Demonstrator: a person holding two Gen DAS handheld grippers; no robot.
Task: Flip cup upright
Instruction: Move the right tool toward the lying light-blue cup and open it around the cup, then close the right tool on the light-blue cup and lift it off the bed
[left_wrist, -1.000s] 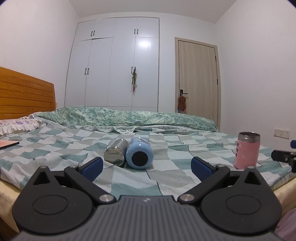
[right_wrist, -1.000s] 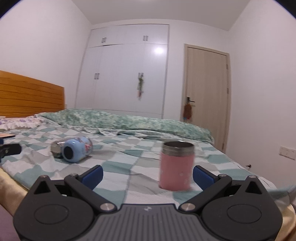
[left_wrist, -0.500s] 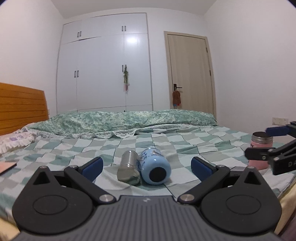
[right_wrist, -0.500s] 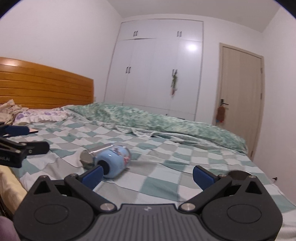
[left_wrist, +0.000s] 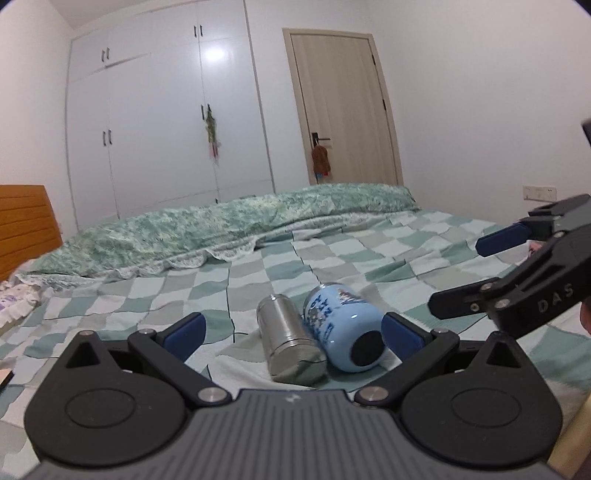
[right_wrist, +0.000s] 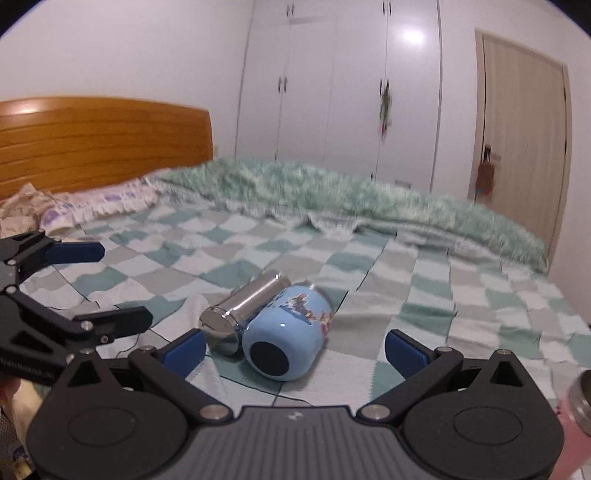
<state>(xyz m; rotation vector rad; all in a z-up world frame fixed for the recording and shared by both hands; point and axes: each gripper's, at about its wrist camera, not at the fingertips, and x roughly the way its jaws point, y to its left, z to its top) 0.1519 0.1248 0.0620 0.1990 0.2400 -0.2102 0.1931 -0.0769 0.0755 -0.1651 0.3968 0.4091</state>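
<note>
The left gripper (left_wrist: 291, 328) has its blue-padded fingers spread wide and holds nothing; between the pads, on the bed, lie two cups on their sides, touching each other along their length. The light blue cup (left_wrist: 341, 334) with a printed picture lies just inside the gripper's right pad, its dark round base toward the camera, and the steel cup (left_wrist: 286, 341) lies against its left flank, its near end sunk into a fold of the checked blanket (left_wrist: 369, 258). The right gripper (right_wrist: 295, 349) is likewise wide open and empty, and the same pair sits between its pads: the light blue cup (right_wrist: 286, 332) near the middle, the steel cup (right_wrist: 243, 308) angled away behind and to the left of it, its flat shiny end close to the gripper's left pad. Each gripper shows in the other's view: the right gripper (left_wrist: 517, 269) reaches in to the right of the blue cup, with its fingers apart, and the left gripper (right_wrist: 74, 288) comes in to the left of the steel cup. Nothing lies between either gripper and the two cups. At the lower right edge of the right wrist view, well to the right of the blue cup, a pink cup (right_wrist: 580, 424) with a steel rim is partly cut off. Beyond the blue cup a rumpled green quilt (left_wrist: 221, 229) runs across the bed, a frilled pillow (right_wrist: 96, 206) lies to the far left before the wooden headboard (right_wrist: 103, 144), and behind them stand a white wardrobe (left_wrist: 166, 129) and a pale wooden door (left_wrist: 343, 107) with a brown cloth (left_wrist: 320, 160) hanging from its handle.
</note>
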